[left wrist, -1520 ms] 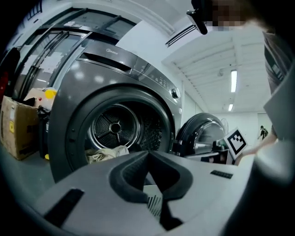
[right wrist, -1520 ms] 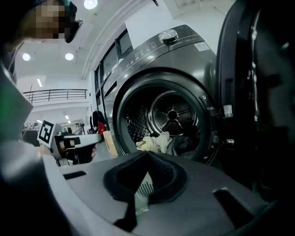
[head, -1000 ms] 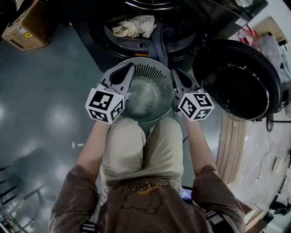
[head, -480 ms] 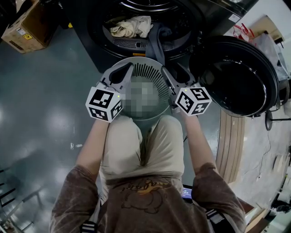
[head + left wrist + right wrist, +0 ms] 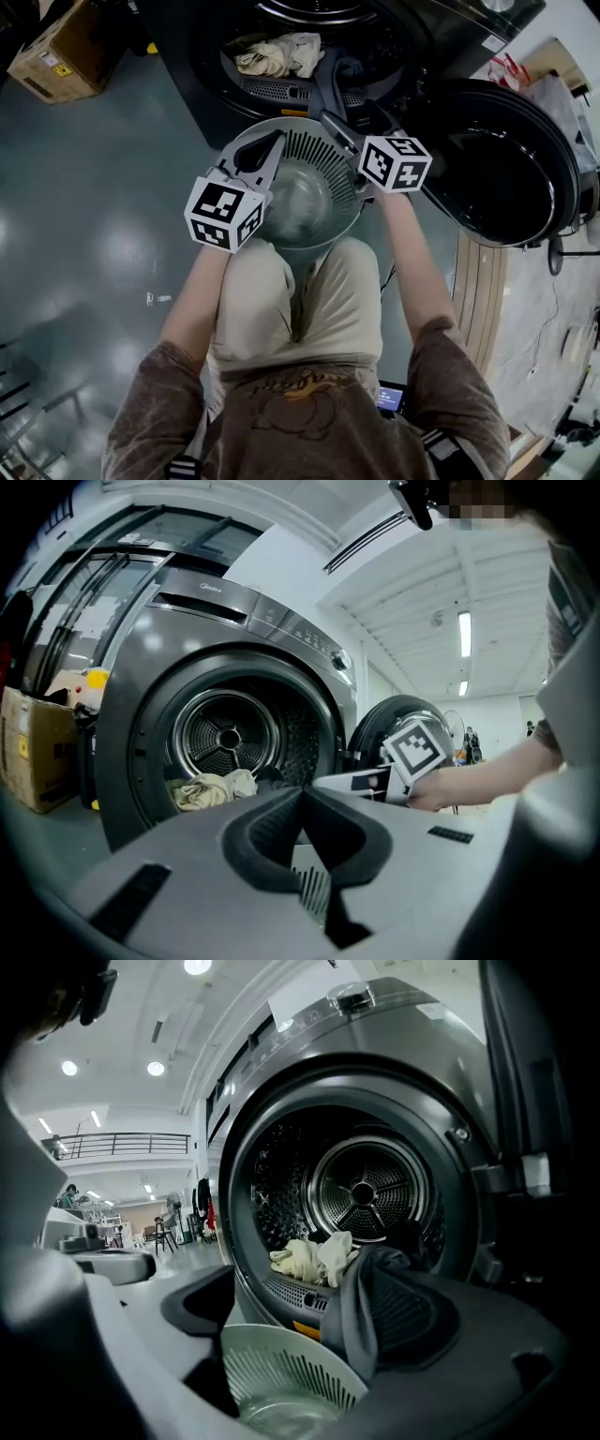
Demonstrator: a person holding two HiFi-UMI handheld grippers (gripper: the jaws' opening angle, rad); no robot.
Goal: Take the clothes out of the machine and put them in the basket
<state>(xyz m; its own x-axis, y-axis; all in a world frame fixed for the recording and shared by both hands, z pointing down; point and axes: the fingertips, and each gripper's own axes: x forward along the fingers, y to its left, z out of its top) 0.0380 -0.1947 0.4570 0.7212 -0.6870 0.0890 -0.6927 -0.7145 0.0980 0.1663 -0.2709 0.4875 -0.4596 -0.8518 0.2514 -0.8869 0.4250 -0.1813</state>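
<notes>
- My left claw (image 5: 300,794) is pinched shut on the rim of the basket (image 5: 314,148), which sits just below the mouth of the machine (image 5: 244,611).
- Cream clothes (image 5: 278,53) lie crumpled low in the drum, the heap running across the opening. They look light and soft, so I judge any bunched fold will do.
- A dark garment (image 5: 359,1316) hangs over the drum lip, its long axis pointing down toward the basket. It's limp and may slip, so I'd take it high, near the lip.
- My right claw (image 5: 298,1302) has just been opening and now gapes wide. The garment hangs between the jaws, unpinched.
</notes>
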